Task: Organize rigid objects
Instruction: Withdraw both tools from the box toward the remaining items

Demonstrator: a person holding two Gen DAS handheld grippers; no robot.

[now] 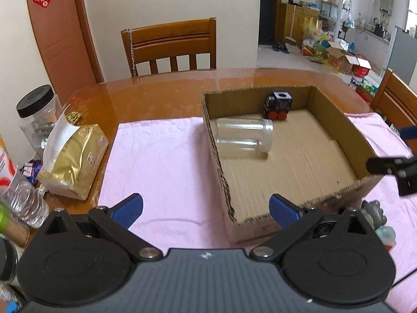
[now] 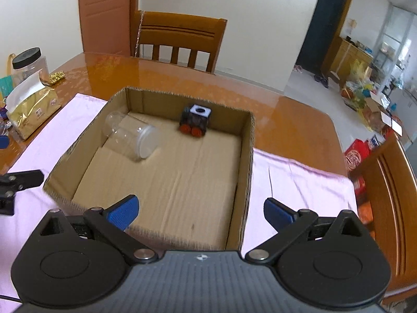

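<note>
An open cardboard box [image 1: 336,127] [image 2: 247,156] sits on a pink cloth [image 1: 161,164] [image 2: 294,180]. Inside it a clear plastic jar [image 1: 243,138] [image 2: 131,137] lies on its side, and a black toy with red wheels and a white top [image 1: 277,104] [image 2: 195,121] stands against the far wall. My left gripper [image 1: 206,208] is open over the box's near left corner, nothing between its fingers. My right gripper [image 2: 200,212] is open above the box's near edge, also empty. A grey toy figure [image 1: 374,212] lies on the cloth beside the box's near right corner.
A gold and white packet [image 1: 73,156] [image 2: 31,109], a black-lidded clear jar [image 1: 39,109] [image 2: 30,62] and a water bottle [image 1: 24,200] crowd the table's left side. Wooden chairs stand behind the table [image 1: 172,47] [image 2: 179,39] and at the right [image 2: 385,195].
</note>
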